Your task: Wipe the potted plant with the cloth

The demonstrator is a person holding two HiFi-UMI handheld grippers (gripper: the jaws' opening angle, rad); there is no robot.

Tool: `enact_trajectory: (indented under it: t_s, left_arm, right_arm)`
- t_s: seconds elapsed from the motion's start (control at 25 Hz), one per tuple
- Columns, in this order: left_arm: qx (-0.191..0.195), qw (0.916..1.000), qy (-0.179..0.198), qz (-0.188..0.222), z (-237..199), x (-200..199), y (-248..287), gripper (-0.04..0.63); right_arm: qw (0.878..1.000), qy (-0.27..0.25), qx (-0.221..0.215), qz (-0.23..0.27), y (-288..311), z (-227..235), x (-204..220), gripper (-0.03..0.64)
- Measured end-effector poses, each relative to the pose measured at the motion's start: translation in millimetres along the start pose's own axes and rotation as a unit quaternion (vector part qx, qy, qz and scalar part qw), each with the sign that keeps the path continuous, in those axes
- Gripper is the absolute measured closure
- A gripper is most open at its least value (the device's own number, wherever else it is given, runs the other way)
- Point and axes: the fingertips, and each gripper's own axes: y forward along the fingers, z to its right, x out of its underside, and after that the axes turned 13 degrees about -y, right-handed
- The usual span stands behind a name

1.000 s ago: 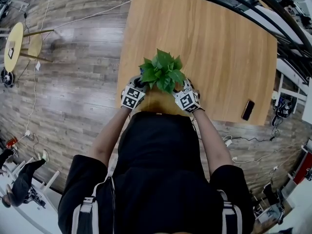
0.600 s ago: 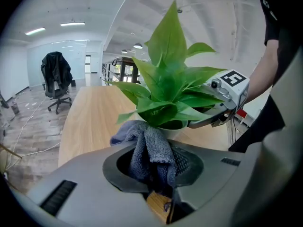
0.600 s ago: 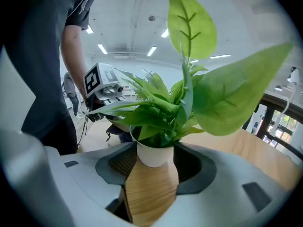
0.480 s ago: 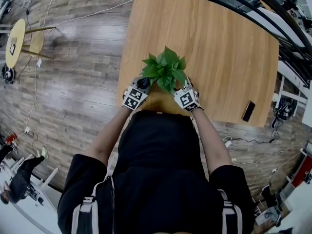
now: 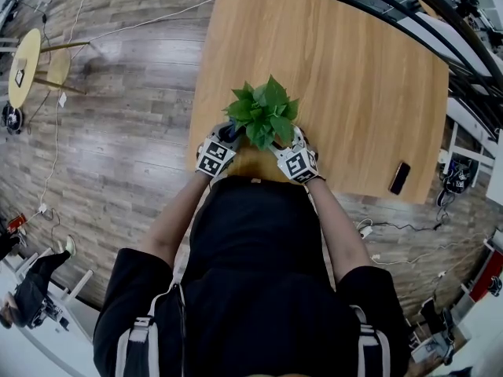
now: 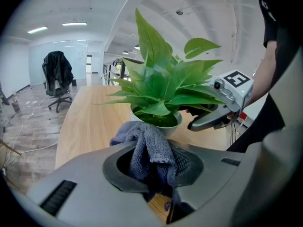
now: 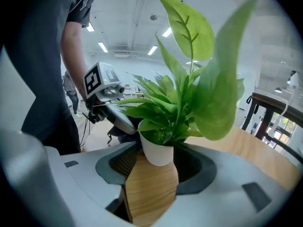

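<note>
No readable text, labels, or numbers

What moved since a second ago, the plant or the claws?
Nothing that I can see. The left claw still grips the cloth right next to the potted plant. The right claw still holds the plant by its pot. It stands on the same spot of the table. Nothing was picked up or let go.
</note>
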Motion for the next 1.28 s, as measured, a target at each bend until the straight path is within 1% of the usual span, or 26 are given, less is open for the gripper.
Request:
enact_trajectory:
  t_s: [0.12,0.28,0.4,0.48,0.6,0.76,0.88,0.96,1.12,1.28]
  left_arm:
    - [-0.007,0.9998,-0.013,0.013,-8,-7,-3,0.483]
    - [-0.017,0.9993,-0.027,0.021,-15,-9,-5,0.483]
    - [-0.023,0.9991,-0.029,0.018,-18,-7,-3,0.483]
    - [-0.02,0.999,-0.033,0.021,-18,-9,-2,0.483]
    - [-0.012,0.9995,-0.022,0.021,-12,-11,-1,0.483]
    - [-0.007,0.9998,-0.006,0.016,0,-10,-1,0.483]
    - [0.008,0.9999,0.003,0.009,12,-4,-4,0.483]
    - [0.013,0.9999,0.0,0.01,17,1,-6,0.483]
    - [0.007,0.9996,-0.018,0.019,18,5,-6,0.483]
    - [0.017,0.9997,-0.008,0.014,24,3,-1,0.483]
  right_arm:
    - [1.0,0.015,0.008,-0.001,-5,-12,-5,0.388]
    - [0.999,0.038,0.03,-0.017,-5,-10,8,0.388]
    - [0.999,0.029,0.037,-0.015,-5,3,11,0.388]
    - [0.999,0.021,0.032,-0.007,-3,9,5,0.388]
    - [1.0,0.014,0.024,-0.001,0,10,0,0.388]
    - [0.999,0.023,0.038,-0.002,-1,11,0,0.388]
    - [0.999,0.022,0.044,-0.006,1,11,1,0.388]
    - [0.999,0.019,0.042,-0.006,3,10,0,0.388]
    - [0.999,0.017,0.037,-0.006,4,6,-1,0.388]
    - [0.999,0.012,0.033,-0.006,0,0,1,0.388]
